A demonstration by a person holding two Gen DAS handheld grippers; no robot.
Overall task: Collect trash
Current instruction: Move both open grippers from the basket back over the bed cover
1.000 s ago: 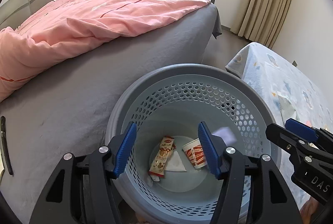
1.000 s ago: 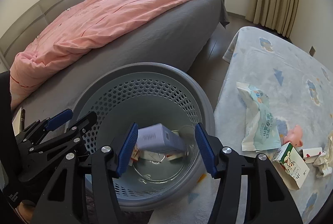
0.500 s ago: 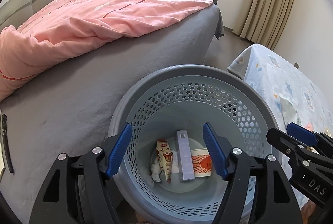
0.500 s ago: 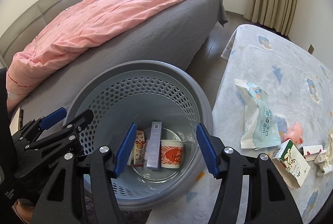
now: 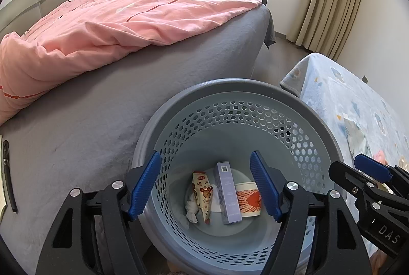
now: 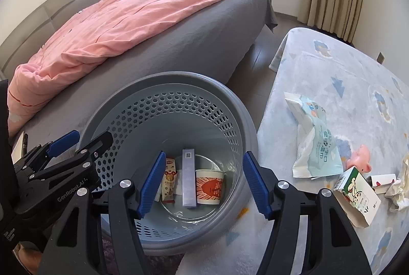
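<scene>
We hold both grippers over the round grey perforated basket (image 5: 301,137), which stands between the grey bed (image 5: 97,121) and a pale blue blanket (image 6: 345,75). The left gripper (image 5: 205,183) has its fingers apart and empty, and the right gripper's (image 6: 203,181) jaws are opening with nothing between them. At the basket's bottom lie a snack wrapper (image 5: 203,192), a crumpled tissue (image 5: 191,209), a long lilac box (image 5: 228,192) and a paper cup (image 5: 248,199) on its side, while a blue-and-white packet (image 6: 315,144) and a small green-and-white carton (image 6: 358,194) lie out on the blanket.
</scene>
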